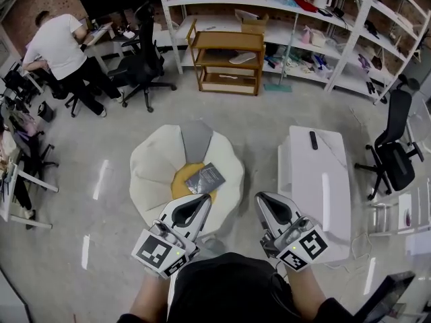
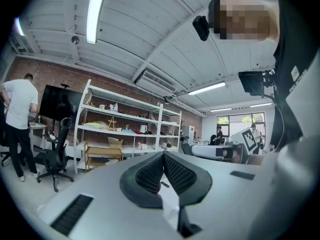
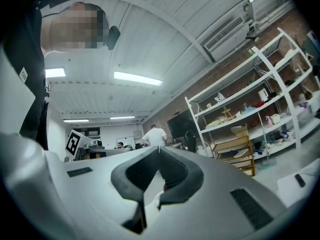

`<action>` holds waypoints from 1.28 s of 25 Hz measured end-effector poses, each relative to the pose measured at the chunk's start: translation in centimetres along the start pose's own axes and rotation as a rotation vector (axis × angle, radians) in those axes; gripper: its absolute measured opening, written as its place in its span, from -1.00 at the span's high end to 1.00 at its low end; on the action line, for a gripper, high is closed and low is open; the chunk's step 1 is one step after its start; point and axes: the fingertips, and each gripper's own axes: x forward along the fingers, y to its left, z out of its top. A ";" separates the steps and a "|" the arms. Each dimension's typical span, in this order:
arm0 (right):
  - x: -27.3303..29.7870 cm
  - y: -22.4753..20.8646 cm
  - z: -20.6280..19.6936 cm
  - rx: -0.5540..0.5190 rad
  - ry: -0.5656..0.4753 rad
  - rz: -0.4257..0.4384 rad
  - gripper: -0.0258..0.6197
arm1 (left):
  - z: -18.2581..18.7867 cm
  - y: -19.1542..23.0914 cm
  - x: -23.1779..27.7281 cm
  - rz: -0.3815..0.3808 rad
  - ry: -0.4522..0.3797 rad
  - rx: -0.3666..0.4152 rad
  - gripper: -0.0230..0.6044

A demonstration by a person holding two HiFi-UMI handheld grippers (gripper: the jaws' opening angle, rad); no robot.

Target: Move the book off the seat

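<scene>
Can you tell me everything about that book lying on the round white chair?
The book is thin and closed, with a dark grey cover and some pale print too small to read. It lies flat and turned crooked on the yellow middle cushion of the white seat. As far as the head view shows, only the seat touches it. The left gripper and the right gripper are both shut and empty, so neither holds it.
</scene>
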 end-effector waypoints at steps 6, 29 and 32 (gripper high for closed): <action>6.7 -0.8 -1.5 0.010 0.025 0.003 0.88 | 0.4 7.0 0.0 0.013 -0.012 -0.025 0.91; 20.8 -3.3 -5.1 0.062 0.130 0.115 0.88 | -2.8 20.4 -0.3 0.160 0.029 -0.153 0.91; 22.7 -4.5 -5.0 0.087 0.162 0.188 0.88 | -2.4 21.4 0.6 0.229 0.034 -0.171 0.91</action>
